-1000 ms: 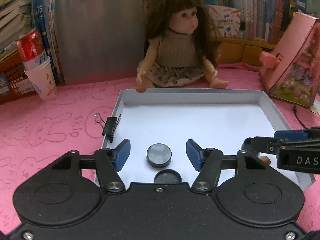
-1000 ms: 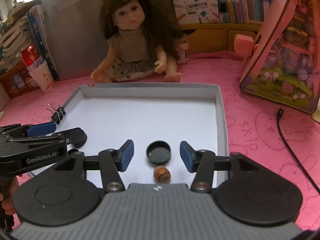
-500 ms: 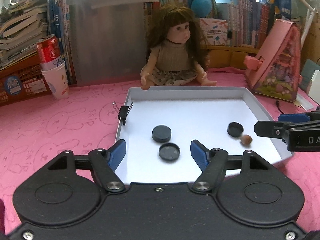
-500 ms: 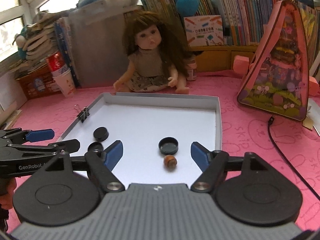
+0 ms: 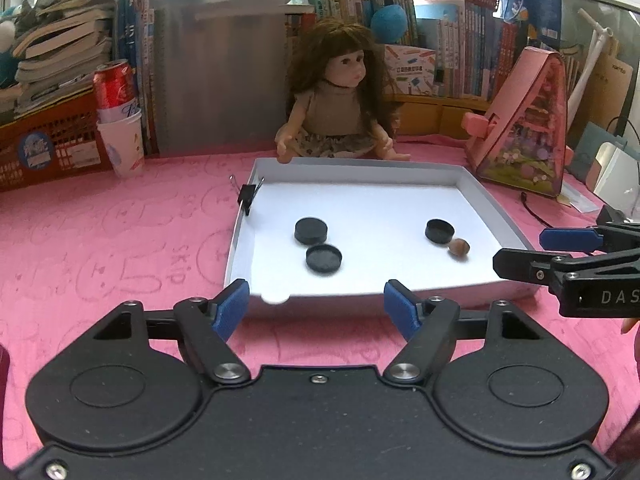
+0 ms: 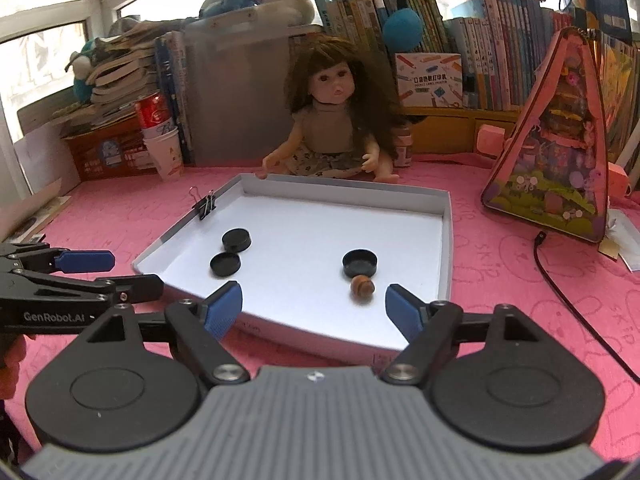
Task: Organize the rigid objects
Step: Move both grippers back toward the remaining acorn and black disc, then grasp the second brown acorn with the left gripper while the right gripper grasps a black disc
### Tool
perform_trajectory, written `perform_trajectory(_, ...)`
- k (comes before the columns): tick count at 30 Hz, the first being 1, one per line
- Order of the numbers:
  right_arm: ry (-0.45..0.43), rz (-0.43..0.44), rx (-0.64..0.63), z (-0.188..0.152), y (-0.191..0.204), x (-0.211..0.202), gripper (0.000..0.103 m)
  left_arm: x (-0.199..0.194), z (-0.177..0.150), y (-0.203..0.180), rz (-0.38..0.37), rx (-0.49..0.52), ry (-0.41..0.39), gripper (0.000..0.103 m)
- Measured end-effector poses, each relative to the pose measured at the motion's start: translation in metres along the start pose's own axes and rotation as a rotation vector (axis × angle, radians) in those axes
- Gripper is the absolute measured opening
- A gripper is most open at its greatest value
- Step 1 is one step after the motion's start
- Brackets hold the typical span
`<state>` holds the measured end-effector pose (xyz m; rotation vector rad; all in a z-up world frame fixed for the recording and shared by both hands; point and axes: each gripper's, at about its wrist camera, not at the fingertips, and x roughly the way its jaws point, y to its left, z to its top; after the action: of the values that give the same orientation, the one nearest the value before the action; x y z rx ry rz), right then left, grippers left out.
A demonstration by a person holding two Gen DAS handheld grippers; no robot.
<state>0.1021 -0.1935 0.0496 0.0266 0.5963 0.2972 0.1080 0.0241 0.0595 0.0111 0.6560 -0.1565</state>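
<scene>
A shallow white box (image 5: 496, 216) lies on the pink mat. In it lie two black caps (image 5: 311, 230) (image 5: 323, 258) on the left, a third black cap (image 5: 439, 231) on the right, and a brown nut (image 5: 459, 247) beside that cap. My left gripper (image 5: 316, 304) hovers short of the box's near edge, its jaws opening and empty. My right gripper (image 6: 314, 308) hangs over the near right corner, its jaws also opening and empty. The nut (image 6: 362, 287) and cap (image 6: 360, 263) lie just beyond it. Each gripper shows in the other's view (image 5: 532, 250) (image 6: 128, 274).
A black binder clip (image 5: 247, 196) grips the box's left wall. Behind the box sits a doll (image 5: 340, 120). A pink triangular toy case (image 5: 528, 128) stands at the right, with a black cable (image 6: 560, 280) on the mat. A red can in a paper cup (image 5: 118, 120) stands far left.
Both grippers have drawn back from inside the box to its near edge and their jaws have spread wider. The caps and the nut stay lying in the box.
</scene>
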Motion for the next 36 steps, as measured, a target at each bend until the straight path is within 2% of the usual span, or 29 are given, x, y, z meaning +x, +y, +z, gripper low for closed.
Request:
perform_trajectory(6, -0.019, -0.003, -0.033, -0.020, 0.000, -0.012, 0.087, -0.015, -0.022, 0.007, 0.024, -0.014, -0.011, 0.073)
perform_trajectory(15, -0.003, -0.025, -0.077, -0.055, -0.002, -0.026, 0.087, -0.030, -0.053, 0.018, 0.051, -0.043, 0.006, 0.073)
perform_trajectory(17, -0.002, -0.025, -0.090, -0.061, -0.002, -0.030, 0.087, -0.035, -0.060, 0.018, 0.051, -0.047, 0.001, 0.069)
perform_trajectory(22, 0.002, -0.008, -0.117, -0.074, -0.002, -0.038, 0.087, -0.043, -0.076, 0.019, 0.045, -0.048, 0.006, 0.052)
perform_trajectory(27, 0.016, 0.006, -0.133, -0.087, 0.002, -0.041, 0.087, -0.046, -0.084, 0.016, 0.044, -0.032, 0.012, 0.047)
perform_trajectory(36, 0.022, 0.019, -0.187, -0.095, 0.015, -0.039, 0.087, -0.039, -0.084, 0.015, 0.054, -0.046, 0.021, 0.046)
